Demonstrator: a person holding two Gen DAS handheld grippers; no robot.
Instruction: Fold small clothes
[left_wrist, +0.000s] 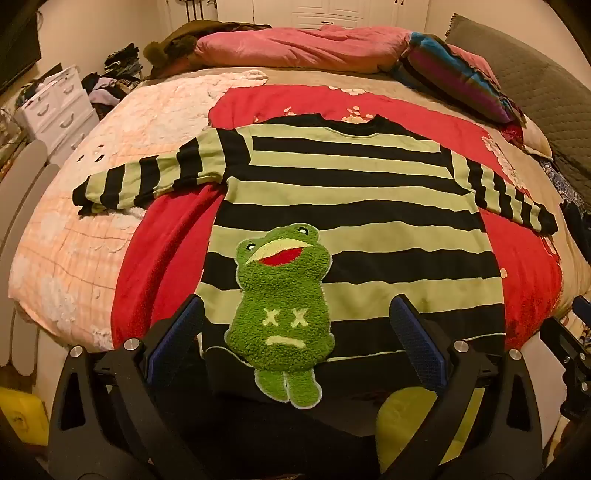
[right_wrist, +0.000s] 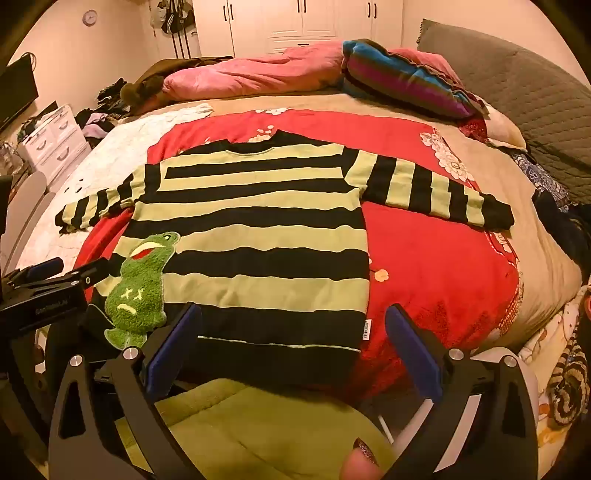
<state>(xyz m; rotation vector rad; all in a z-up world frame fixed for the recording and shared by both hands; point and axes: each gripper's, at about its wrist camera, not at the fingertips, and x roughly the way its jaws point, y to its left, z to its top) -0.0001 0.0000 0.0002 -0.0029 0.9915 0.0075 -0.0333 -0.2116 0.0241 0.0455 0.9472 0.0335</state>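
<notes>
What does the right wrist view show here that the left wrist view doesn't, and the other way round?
Only the right wrist view shows the wall clock, the sweater's white side label and a thumb with a glittery nail.

Only the left wrist view shows the frog patch head-on, and a yellow object at the lower left.

Both show the striped sweater spread flat on the bed, the pink duvet, the white drawers, and the left gripper and right gripper open.

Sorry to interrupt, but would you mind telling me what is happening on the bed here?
A person is about to fold a striped sweater with a frog patch, spread flat on the bed. The left gripper and the right gripper hover wide open at its near hem, holding nothing. No fold is made yet.
</notes>
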